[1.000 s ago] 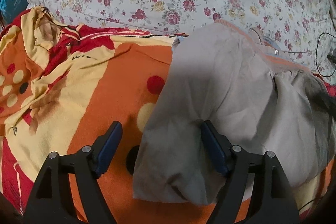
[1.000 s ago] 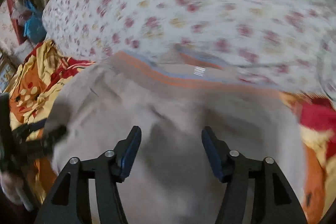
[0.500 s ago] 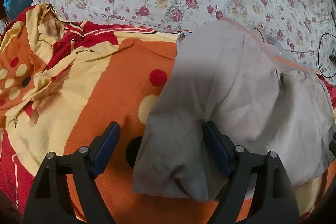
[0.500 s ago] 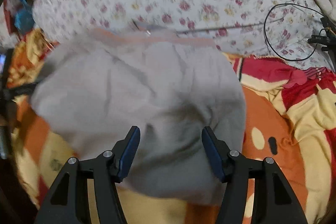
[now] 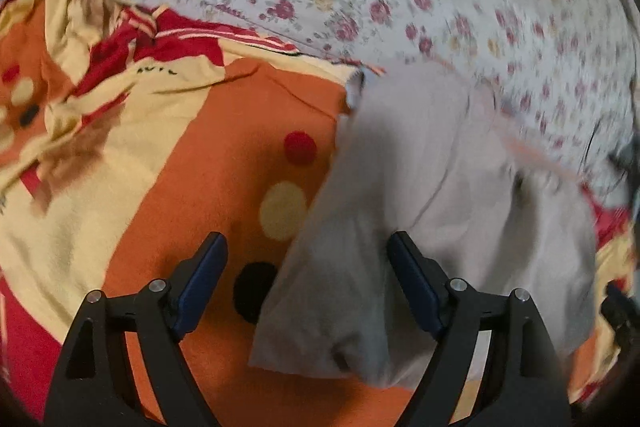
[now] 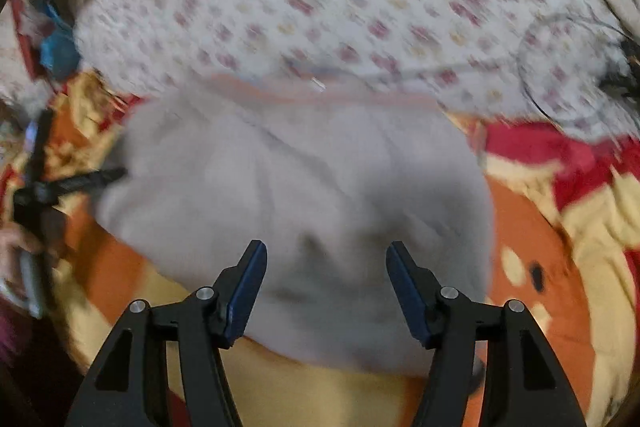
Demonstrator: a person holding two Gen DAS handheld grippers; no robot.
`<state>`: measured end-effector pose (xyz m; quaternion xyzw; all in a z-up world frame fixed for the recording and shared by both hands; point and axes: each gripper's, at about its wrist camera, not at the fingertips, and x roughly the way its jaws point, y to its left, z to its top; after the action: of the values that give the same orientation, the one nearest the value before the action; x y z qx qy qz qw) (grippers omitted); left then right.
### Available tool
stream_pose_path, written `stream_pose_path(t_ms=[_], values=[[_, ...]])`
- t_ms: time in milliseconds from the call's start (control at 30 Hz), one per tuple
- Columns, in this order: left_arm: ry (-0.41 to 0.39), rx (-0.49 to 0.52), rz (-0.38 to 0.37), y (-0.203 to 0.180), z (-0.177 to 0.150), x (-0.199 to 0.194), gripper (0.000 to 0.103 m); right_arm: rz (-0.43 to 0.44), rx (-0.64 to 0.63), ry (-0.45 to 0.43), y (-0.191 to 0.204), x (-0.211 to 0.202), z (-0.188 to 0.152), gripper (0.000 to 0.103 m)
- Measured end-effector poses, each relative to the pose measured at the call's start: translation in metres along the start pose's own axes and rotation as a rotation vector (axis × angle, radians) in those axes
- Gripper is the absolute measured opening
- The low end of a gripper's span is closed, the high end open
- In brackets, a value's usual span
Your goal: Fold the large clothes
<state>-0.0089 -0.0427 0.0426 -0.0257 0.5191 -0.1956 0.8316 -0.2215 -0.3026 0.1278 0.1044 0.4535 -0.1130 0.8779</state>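
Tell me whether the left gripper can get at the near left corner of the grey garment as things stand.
Probably yes. The left gripper, whose jaws have just been opening, stands open right over that corner of the grey garment, which lies flat on the orange blanket with nothing covering it.

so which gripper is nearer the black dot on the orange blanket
Left. The left gripper stands open right over the black dot beside the grey garment's edge. The right gripper is open over the garment's middle, with orange blanket only around it.
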Motion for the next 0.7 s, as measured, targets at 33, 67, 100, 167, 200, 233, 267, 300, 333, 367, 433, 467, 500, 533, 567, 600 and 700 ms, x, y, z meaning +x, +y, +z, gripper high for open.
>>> stream_pose_path(t_ms=[33,67,100,167,200,233,267,300,333,367,433,467,500,533,567,600,700], values=[[0.0,-0.011,-0.006,0.001,0.001,0.001,0.085,0.042,-0.008,-0.011,0.011,0.004,0.012,0.063],[0.003,-0.026,-0.021,0.004,0.003,0.003,0.085,0.064,-0.016,-0.015,0.019,0.01,0.02,0.063],[0.011,-0.036,-0.035,0.006,0.004,0.005,0.085,0.083,-0.031,-0.019,0.031,0.02,0.031,0.062],[0.033,-0.061,-0.074,0.008,0.007,0.012,0.085,0.108,-0.056,-0.016,0.047,0.042,0.047,0.062],[0.038,-0.068,-0.093,0.008,0.009,0.016,0.085,0.127,-0.057,-0.005,0.053,0.054,0.055,0.061],[0.04,-0.07,-0.104,0.008,0.011,0.018,0.086,0.156,-0.052,0.008,0.06,0.069,0.064,0.061],[0.042,-0.068,-0.124,0.006,0.015,0.02,0.086,0.174,-0.043,0.018,0.066,0.084,0.071,0.061],[0.042,-0.064,-0.14,0.005,0.018,0.022,0.086,0.181,-0.032,0.03,0.071,0.1,0.077,0.061],[0.043,-0.062,-0.158,0.003,0.022,0.024,0.086,0.194,-0.012,0.058,0.073,0.116,0.08,0.061],[0.044,-0.064,-0.181,0.001,0.026,0.027,0.086,0.206,0.011,0.087,0.071,0.131,0.082,0.061],[0.048,-0.064,-0.216,-0.001,0.031,0.031,0.086,0.22,0.086,0.163,0.063,0.166,0.078,0.063],[0.048,-0.066,-0.232,-0.002,0.033,0.033,0.086,0.234,0.112,0.174,0.059,0.174,0.075,0.064],[0.043,-0.067,-0.247,-0.003,0.034,0.034,0.087,0.25,0.132,0.155,0.055,0.175,0.075,0.064],[0.037,-0.068,-0.27,-0.003,0.035,0.033,0.087,0.266,0.148,0.152,0.052,0.172,0.076,0.064],[0.037,-0.07,-0.312,-0.004,0.036,0.033,0.086,0.287,0.169,0.165,0.049,0.169,0.078,0.063],[0.043,-0.074,-0.353,-0.005,0.035,0.033,0.085,0.309,0.193,0.167,0.047,0.164,0.079,0.064],[0.04,-0.075,-0.49,-0.017,0.028,0.031,0.084,0.385,0.256,0.155,0.043,0.15,0.089,0.07]])
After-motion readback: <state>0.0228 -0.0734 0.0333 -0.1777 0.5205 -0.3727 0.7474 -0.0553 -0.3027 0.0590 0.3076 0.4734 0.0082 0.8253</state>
